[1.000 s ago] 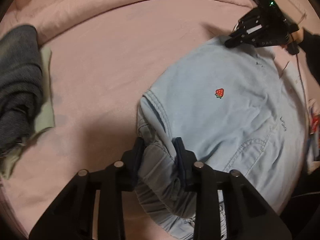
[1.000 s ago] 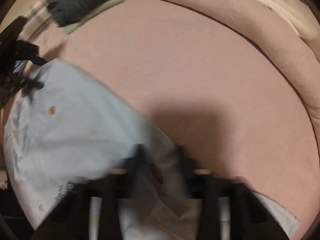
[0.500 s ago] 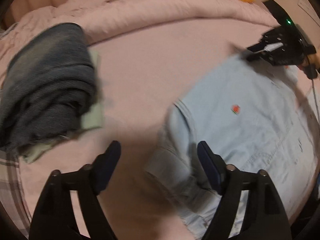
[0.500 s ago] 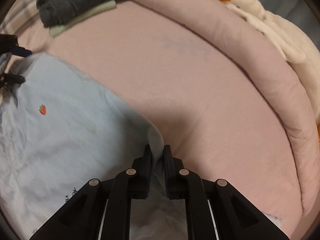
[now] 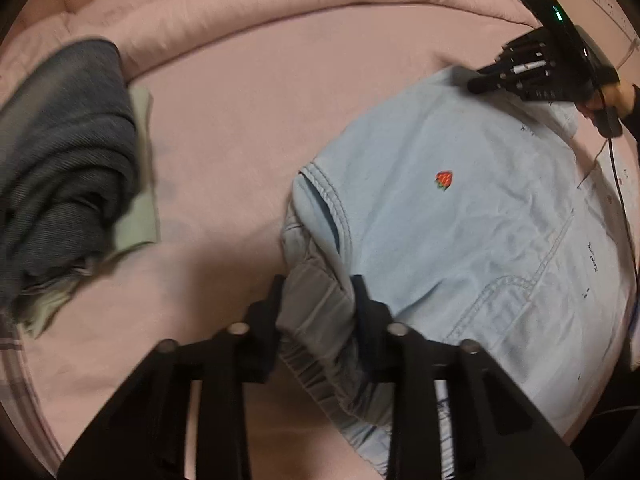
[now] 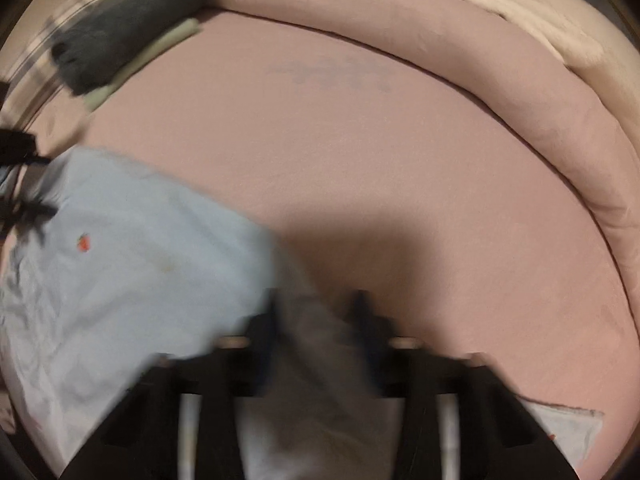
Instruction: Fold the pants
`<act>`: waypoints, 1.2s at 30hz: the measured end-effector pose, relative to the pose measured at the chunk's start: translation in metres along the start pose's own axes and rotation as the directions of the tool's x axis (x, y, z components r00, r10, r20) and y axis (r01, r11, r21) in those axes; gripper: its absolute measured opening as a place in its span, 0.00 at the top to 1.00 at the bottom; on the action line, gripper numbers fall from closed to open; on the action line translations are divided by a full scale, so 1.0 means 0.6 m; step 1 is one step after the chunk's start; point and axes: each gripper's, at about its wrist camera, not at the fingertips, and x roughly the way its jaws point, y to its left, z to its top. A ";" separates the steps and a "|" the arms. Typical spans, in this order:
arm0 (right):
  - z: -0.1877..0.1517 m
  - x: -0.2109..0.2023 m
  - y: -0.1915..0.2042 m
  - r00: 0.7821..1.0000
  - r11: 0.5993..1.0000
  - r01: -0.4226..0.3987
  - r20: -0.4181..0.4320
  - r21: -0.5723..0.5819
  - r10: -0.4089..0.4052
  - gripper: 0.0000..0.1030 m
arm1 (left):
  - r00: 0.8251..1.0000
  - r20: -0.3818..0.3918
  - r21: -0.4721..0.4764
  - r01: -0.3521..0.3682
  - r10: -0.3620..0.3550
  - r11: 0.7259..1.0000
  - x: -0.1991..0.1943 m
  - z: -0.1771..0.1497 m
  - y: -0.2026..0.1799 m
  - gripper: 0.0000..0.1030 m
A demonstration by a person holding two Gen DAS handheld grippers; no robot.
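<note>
A: Where are the pants (image 5: 460,216)?

B: Flat on the pink bed (image 5: 248,112), light blue, strawberry patch (image 5: 445,180) facing up. My left claw (image 5: 318,292) has just been closing; it's now clamped on the bunched waistband at the near edge.

A: Right side?

B: My right claw (image 6: 316,308) is nearly closed, pinching the far corner of the fabric. That view is blurred. Folded dark clothes (image 5: 60,168) sit well apart on the bed.
</note>
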 end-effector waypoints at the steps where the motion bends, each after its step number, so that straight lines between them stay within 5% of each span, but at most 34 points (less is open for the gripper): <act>1: -0.003 0.000 0.002 0.999 0.999 0.033 0.010 -0.017 -0.033 0.89 | 1.000 0.017 0.008 -0.020 0.020 1.000 -0.011 -0.007 -0.004 0.75; 7: -0.031 -0.076 0.007 0.983 0.993 0.106 0.147 0.046 -0.112 0.93 | 0.982 0.115 0.049 -0.157 0.151 0.986 -0.083 -0.027 -0.051 0.76; 14: -0.112 -0.244 0.066 0.929 0.974 0.222 0.293 0.051 -0.227 0.93 | 0.924 0.293 0.091 -0.283 0.246 0.955 -0.164 -0.097 -0.114 0.75; 19: -0.178 -0.292 0.107 0.915 0.976 0.204 0.339 0.076 -0.218 0.93 | 0.885 0.386 0.115 -0.326 0.260 0.938 -0.184 -0.168 -0.159 0.72; 22: -0.249 -0.307 0.156 0.919 0.982 0.177 0.346 0.071 -0.191 0.93 | 0.884 0.376 0.154 -0.357 0.279 0.921 -0.172 -0.221 -0.187 0.72; 28: -0.328 -0.247 0.231 0.962 0.992 0.124 0.240 0.030 -0.127 0.93 | 0.917 0.282 0.183 -0.338 0.280 0.923 -0.112 -0.288 -0.222 0.70; 32: -0.350 -0.189 0.245 0.983 0.995 0.093 0.158 0.030 -0.097 0.93 | 0.901 0.300 0.161 -0.371 0.313 0.915 -0.101 -0.300 -0.233 0.72; 36: -0.341 -0.198 0.232 0.977 0.994 0.094 0.185 0.064 -0.104 0.93 | 0.890 0.341 0.098 -0.354 0.303 0.930 -0.127 -0.297 -0.223 0.73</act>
